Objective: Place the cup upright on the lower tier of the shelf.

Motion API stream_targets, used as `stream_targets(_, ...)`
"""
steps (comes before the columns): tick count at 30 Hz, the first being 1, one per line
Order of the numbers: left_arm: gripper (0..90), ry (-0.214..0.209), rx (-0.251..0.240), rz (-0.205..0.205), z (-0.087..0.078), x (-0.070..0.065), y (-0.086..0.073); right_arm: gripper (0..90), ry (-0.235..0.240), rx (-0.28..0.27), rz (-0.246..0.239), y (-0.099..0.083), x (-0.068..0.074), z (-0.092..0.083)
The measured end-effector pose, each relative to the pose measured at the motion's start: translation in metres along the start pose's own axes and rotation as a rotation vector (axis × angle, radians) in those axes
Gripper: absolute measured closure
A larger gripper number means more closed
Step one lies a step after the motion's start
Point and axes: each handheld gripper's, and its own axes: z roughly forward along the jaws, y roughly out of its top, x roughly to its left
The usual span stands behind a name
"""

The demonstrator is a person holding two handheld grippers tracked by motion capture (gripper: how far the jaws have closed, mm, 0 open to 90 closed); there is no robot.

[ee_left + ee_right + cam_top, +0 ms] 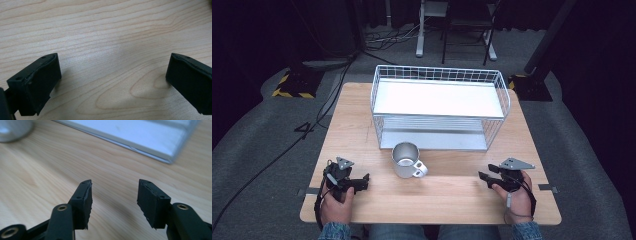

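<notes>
The metal mug [407, 159] stands upright on the worktop [362, 115], between the two tools and just in front of the white wire rack [439, 107], handle turned toward the right tool [486, 177]. No grasp has begun; this appears to be the approach stage. The next move likely calls for one tool to close in on the mug's rim or handle. The left tool [363, 181] rests low on the worktop, jaws spread wide and empty. The right tool is likewise released, jaws pointing inward toward the mug.

wooden table [362, 115] centre frame | white wire rack [439, 107] upper centre | metal mug [407, 160] upright, just below rack | grippers resting lower left [362, 182], lower right [484, 177]
</notes>
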Motion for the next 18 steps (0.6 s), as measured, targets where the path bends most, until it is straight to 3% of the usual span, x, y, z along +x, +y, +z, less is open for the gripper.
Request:
stream_targets(6, 0.2, 0.0, -0.001, 0.0, 0.0, 0.0, 0.0, 49.2, 0.087, -0.035, -0.034, 0.014, 0.028, 0.0)
stream_targets(11, 0.2, 0.001, -0.001, 0.001, 0.0, 0.0, 0.0, 50.7, 0.159, -0.047, -0.094, 0.033, 0.059, 0.004)
stream_targets(18, 0.3, 0.0, 0.0, 0.0, 0.0, 0.0, 0.0, 50.3, 0.227, -0.045, -0.152, 0.052, 0.083, 0.015)
